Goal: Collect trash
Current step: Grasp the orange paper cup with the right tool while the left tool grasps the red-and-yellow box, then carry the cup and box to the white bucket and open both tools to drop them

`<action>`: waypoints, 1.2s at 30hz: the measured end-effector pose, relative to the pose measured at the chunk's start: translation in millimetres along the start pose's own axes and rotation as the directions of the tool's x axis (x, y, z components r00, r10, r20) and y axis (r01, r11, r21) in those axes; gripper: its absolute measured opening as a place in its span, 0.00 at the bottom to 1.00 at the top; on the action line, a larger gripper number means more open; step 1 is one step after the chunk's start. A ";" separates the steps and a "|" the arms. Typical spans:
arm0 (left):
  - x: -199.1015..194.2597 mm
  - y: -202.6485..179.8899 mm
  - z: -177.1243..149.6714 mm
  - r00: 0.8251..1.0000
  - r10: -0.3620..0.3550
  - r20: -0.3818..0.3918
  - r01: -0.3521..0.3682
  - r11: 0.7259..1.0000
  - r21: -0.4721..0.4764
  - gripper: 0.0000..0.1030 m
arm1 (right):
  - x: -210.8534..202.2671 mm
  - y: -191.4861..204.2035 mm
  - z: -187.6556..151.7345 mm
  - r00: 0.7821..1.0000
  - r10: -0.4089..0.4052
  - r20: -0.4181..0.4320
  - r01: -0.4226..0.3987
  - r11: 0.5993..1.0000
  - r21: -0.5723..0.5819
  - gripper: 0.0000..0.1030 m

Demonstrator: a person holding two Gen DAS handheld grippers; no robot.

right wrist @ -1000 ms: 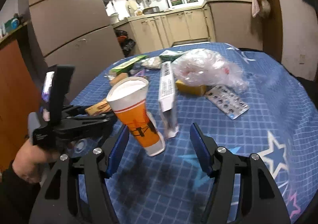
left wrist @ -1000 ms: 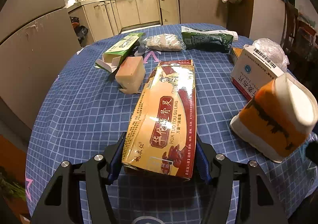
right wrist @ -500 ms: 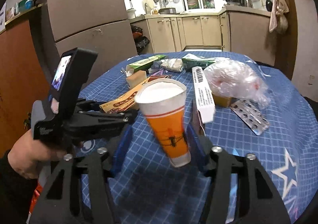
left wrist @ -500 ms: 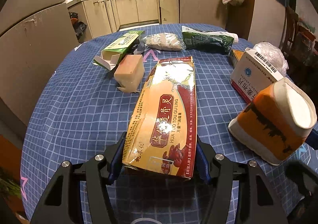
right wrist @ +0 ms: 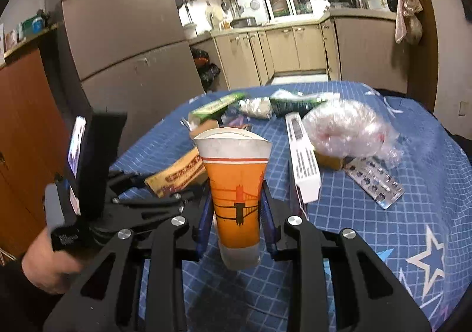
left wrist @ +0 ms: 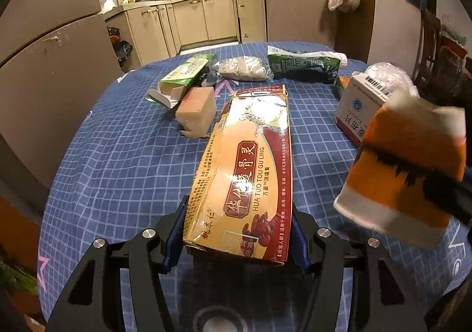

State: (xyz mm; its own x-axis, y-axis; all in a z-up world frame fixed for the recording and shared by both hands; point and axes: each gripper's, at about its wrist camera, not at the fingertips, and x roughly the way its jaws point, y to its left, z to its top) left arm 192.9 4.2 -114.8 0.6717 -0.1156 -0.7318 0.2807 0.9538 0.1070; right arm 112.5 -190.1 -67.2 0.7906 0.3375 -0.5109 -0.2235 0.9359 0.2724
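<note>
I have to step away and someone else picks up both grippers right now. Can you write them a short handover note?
Left gripper: shut on the long yellow-red box.
Right gripper: jaws have just been closing, now shut on the orange paper cup, squashing it.
Done: two pieces grabbed.
Left on the blue tablecloth: green carton, tan block, green pouch, white box, plastic bag, blister pack. No bin in view.
</note>
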 end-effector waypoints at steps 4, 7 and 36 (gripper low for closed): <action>-23.5 2.9 0.9 0.999 -0.008 0.044 0.008 1.000 -0.011 0.59 | -10.1 -1.5 2.1 1.000 -0.010 0.023 0.010 1.000 0.013 0.27; -46.0 1.8 3.5 0.996 -0.027 0.079 0.029 0.999 -0.027 0.59 | -17.9 -2.6 2.5 0.999 -0.031 0.036 0.031 0.999 0.008 0.26; -187.6 -103.9 55.5 0.927 -0.119 0.355 0.104 0.993 0.062 0.59 | -182.0 -55.3 53.4 0.860 -0.429 0.276 0.437 0.899 0.035 0.27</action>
State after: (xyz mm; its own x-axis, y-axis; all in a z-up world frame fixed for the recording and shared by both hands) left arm 75.7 -88.6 48.8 0.8328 -0.3196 -0.4521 0.3912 0.9175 0.0721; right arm 11.4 -308.7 54.3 0.9334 -0.1390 -0.3309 0.1643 0.9852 0.0497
